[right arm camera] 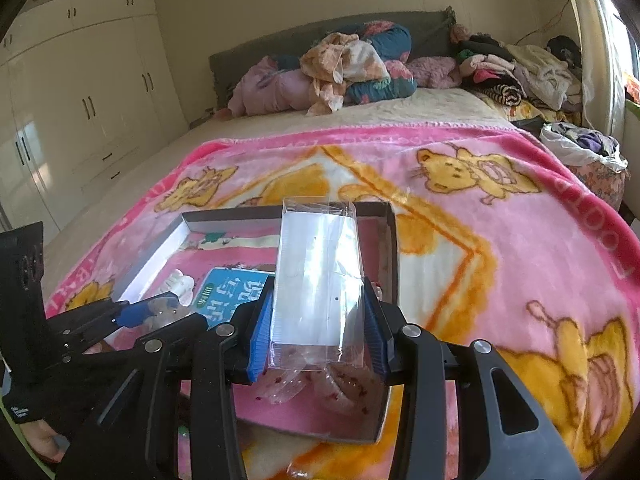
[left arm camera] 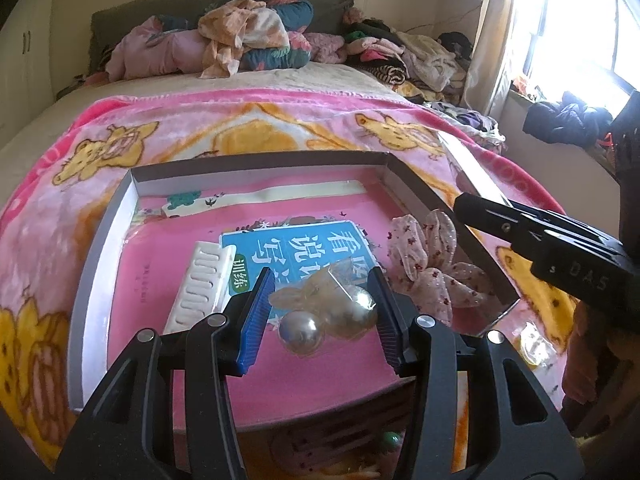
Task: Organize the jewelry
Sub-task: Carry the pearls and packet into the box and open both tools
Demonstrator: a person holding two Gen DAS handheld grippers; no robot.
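Observation:
In the left wrist view my left gripper (left arm camera: 320, 312) is shut on a small clear bag (left arm camera: 324, 300) with two pearl-like balls in it, held over a shallow grey box (left arm camera: 260, 160). The box holds a pink book, a blue booklet (left arm camera: 296, 248), a white hair comb (left arm camera: 200, 284) and a floral scrunchie (left arm camera: 432, 264). My right gripper (right arm camera: 318, 328) is shut on an upright clear plastic bag (right arm camera: 316, 276) above the box's (right arm camera: 224, 216) right side, over the scrunchie (right arm camera: 344, 384). Each gripper shows in the other's view: the right gripper (left arm camera: 476, 210) at the right, the left gripper (right arm camera: 140, 312) at the left.
The box lies on a pink blanket (right arm camera: 500, 240) with yellow cartoon animals, spread over a bed. Heaped clothes and bedding (right arm camera: 352, 68) fill the bed's head and right side. A white wardrobe (right arm camera: 80, 100) stands at the left, a bright window (left arm camera: 580, 20) at the right. Another small clear bag (left arm camera: 532, 344) lies on the blanket.

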